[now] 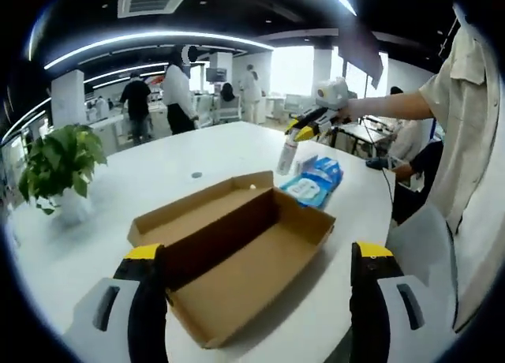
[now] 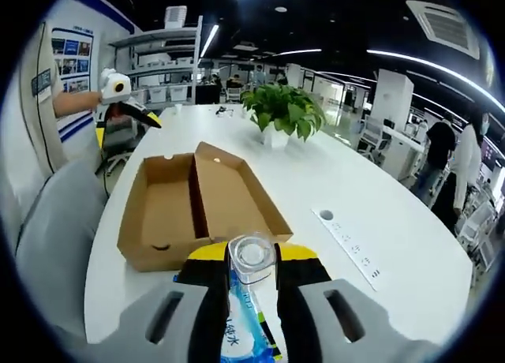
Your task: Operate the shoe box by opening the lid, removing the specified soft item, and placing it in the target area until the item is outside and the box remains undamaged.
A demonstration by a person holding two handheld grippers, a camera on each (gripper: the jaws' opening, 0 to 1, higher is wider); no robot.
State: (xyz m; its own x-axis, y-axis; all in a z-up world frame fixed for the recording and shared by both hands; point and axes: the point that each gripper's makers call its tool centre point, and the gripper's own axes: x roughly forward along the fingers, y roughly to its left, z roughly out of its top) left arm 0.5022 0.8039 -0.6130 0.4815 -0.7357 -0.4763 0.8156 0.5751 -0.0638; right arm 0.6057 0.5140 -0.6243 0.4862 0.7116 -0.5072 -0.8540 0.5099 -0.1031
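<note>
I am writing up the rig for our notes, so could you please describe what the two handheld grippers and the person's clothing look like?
Each gripper has two black jaws with yellow tips on pale grey bodies with slot-shaped cutouts, as the left gripper and right gripper show up close. Seen from across the table, each also carries a whitish rounded housing on top. The person wears a light beige short sleeve.
</note>
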